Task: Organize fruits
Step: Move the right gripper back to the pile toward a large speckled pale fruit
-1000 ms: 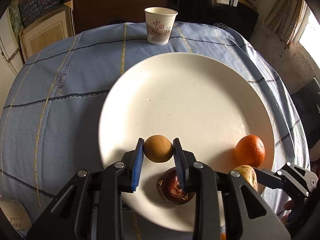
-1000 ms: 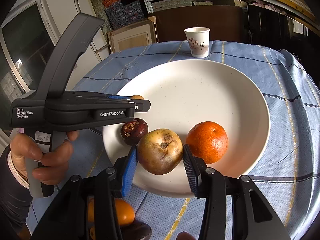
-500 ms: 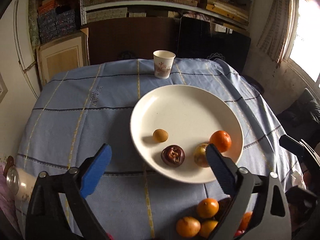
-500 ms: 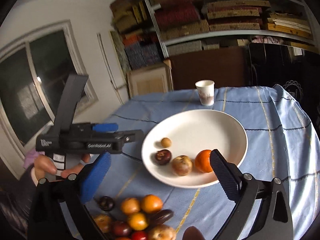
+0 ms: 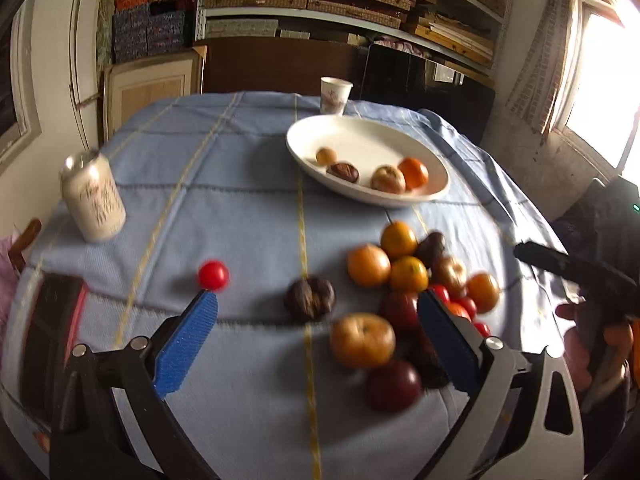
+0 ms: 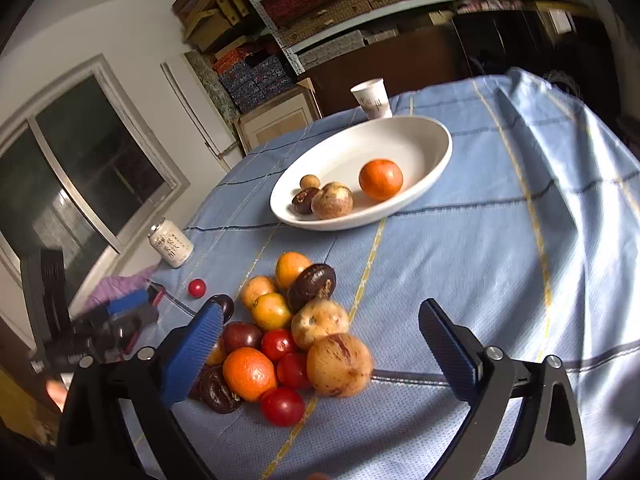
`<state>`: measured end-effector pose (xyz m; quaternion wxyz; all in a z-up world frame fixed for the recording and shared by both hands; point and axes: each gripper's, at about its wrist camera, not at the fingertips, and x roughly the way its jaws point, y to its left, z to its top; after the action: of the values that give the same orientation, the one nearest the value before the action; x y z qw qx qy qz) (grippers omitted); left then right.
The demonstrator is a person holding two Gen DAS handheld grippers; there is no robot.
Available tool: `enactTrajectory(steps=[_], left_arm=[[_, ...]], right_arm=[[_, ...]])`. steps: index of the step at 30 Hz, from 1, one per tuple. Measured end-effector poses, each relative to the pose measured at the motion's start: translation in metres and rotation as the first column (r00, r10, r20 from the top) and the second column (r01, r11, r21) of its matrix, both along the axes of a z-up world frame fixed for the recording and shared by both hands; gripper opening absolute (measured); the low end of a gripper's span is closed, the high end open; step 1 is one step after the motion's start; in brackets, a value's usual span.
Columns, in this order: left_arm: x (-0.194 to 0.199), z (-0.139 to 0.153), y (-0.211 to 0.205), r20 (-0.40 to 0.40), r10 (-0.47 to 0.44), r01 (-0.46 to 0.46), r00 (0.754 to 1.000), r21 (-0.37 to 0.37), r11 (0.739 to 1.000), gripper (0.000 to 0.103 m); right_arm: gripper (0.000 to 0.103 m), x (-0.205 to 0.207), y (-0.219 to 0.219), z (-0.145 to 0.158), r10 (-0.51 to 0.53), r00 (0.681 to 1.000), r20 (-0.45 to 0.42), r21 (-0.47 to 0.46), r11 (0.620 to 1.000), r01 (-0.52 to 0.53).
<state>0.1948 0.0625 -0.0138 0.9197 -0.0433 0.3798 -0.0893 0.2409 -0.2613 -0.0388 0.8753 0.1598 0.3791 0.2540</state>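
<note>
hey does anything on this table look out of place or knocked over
Nothing spilled or tipped. One small red tomato sits alone on the tablecloth, apart from the fruit pile, nearer the upright can.

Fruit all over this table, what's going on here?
A person with a handheld gripper in each hand is sorting fruit onto a white plate. Four pieces already sit on it: an orange, a tan fruit, a dark one and a small brown one. The left gripper and right gripper are both empty with jaws wide open, above the loose pile on the blue cloth.
</note>
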Motion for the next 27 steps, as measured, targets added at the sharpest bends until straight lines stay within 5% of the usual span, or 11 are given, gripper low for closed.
enactTrajectory(steps=[3,7,14,27], left_arm=[[-0.016,-0.014,-0.005,-0.019,-0.011,0.011,1.000,-0.015,1.000,0.098],[-0.031,-0.026,-0.017,-0.021,-0.050,0.050,0.999,0.043,0.998,0.098],[-0.029,-0.034,-0.023,-0.043,-0.116,0.117,0.992,0.019,0.993,0.098],[-0.030,-0.033,-0.030,-0.023,-0.176,0.176,0.984,0.019,0.984,0.098]], right_arm=[[0.079,0.001,-0.006,-0.011,-0.042,0.998,-0.052,-0.014,0.999,0.042],[0.074,-0.004,-0.003,-0.009,-0.052,0.999,-0.016,-0.061,0.997,0.051],[0.063,-0.014,0.027,-0.013,0.025,1.000,0.012,-0.237,0.971,-0.021],[0.060,-0.013,0.033,-0.022,0.034,0.999,-0.020,-0.288,0.957,-0.038]])
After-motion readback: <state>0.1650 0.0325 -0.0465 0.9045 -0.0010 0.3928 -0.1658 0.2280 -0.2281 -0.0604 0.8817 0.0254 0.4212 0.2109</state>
